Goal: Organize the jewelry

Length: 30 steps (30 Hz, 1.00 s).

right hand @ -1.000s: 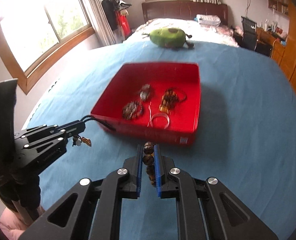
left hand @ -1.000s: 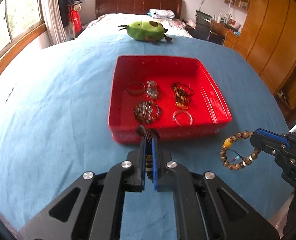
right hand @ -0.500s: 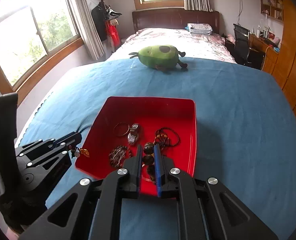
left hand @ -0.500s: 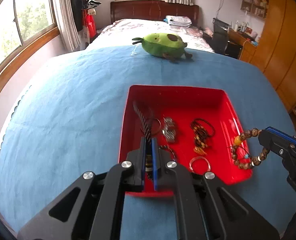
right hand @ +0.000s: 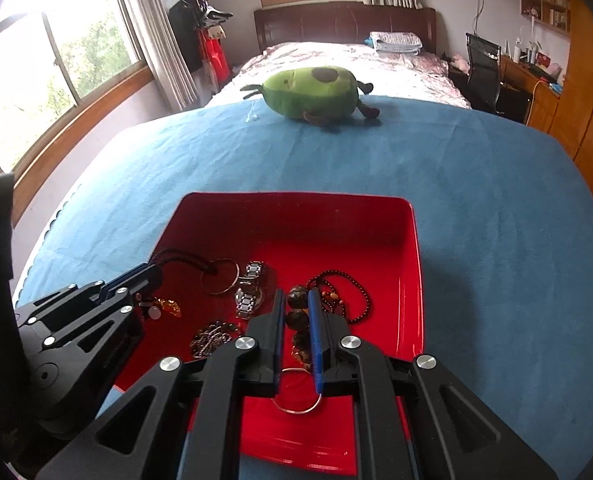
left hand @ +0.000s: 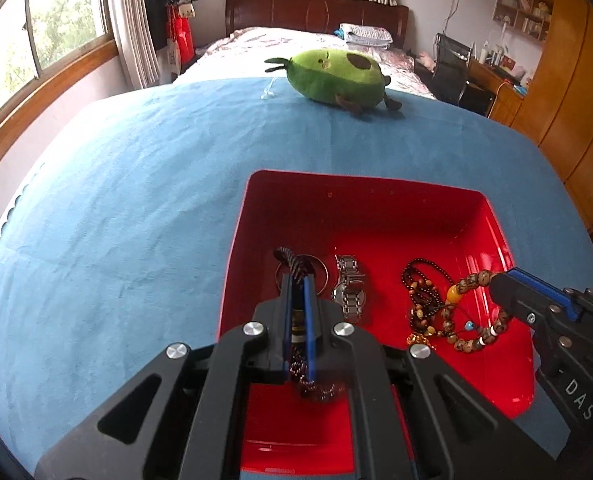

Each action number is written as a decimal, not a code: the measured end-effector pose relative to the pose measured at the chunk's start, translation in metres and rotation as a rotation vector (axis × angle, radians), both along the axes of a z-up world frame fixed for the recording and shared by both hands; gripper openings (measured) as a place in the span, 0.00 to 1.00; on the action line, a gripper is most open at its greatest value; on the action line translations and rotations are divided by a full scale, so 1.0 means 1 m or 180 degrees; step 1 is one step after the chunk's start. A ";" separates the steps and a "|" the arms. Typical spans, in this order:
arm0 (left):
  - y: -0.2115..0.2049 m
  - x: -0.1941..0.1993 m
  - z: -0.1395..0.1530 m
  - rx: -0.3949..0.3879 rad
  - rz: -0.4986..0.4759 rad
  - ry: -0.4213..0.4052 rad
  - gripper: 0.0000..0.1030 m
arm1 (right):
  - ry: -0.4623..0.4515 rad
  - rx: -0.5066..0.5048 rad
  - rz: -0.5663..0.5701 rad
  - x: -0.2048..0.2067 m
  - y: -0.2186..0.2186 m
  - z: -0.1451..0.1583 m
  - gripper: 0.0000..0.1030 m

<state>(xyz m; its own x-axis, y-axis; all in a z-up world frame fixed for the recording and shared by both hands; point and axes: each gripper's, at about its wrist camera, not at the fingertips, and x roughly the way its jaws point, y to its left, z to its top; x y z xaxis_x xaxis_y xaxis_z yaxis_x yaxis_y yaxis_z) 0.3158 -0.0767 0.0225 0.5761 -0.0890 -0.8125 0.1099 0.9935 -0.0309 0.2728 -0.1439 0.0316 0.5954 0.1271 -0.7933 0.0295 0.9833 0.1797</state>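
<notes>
Both grippers hang over the red tray (left hand: 492,216), which sits on the blue cloth (left hand: 116,200) in front of a green avocado plush (left hand: 336,76) at the far edge. The left gripper (left hand: 296,280) is clamped tight on a black braided cord (left hand: 290,260) with a small amber charm dangling below it, over the tray's left side. The right gripper (right hand: 298,300) is pinched on a bracelet of big brown beads (left hand: 466,320), which droops in a loop over the right side.

Both pieces look light and limp; they will likely swing and drape, so I would grip a single bead or the cord itself, not the charm. The round beads look slick and may roll out of the pads.

Lying in the tray I count five pieces: one thin bangle (right hand: 220,276), one metal watch (right hand: 248,292), one dark beaded necklace (right hand: 344,292), one chain bracelet (right hand: 212,338) and one plain ring-shaped bangle (right hand: 296,404) nearest us. Two more are held.
</notes>
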 end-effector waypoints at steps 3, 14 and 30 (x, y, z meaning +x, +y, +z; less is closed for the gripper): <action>0.000 0.008 -0.009 0.0005 -0.0014 0.0072 0.05 | 0.0036 -0.0018 0.0012 0.005 0.002 -0.007 0.11; 0.002 0.008 -0.016 0.0045 -0.0015 0.0108 0.25 | -0.0035 0.0050 -0.0001 -0.006 -0.005 -0.018 0.25; -0.005 -0.036 0.001 0.0140 -0.0152 -0.0327 0.48 | -0.0136 0.0026 -0.0089 -0.033 -0.012 -0.015 0.49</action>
<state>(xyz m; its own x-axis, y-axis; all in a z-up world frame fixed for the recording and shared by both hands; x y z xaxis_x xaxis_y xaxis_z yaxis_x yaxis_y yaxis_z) 0.2802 -0.0818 0.0232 0.6525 -0.0840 -0.7531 0.1574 0.9872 0.0263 0.2401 -0.1558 0.0163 0.6320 0.1164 -0.7661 0.0490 0.9807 0.1894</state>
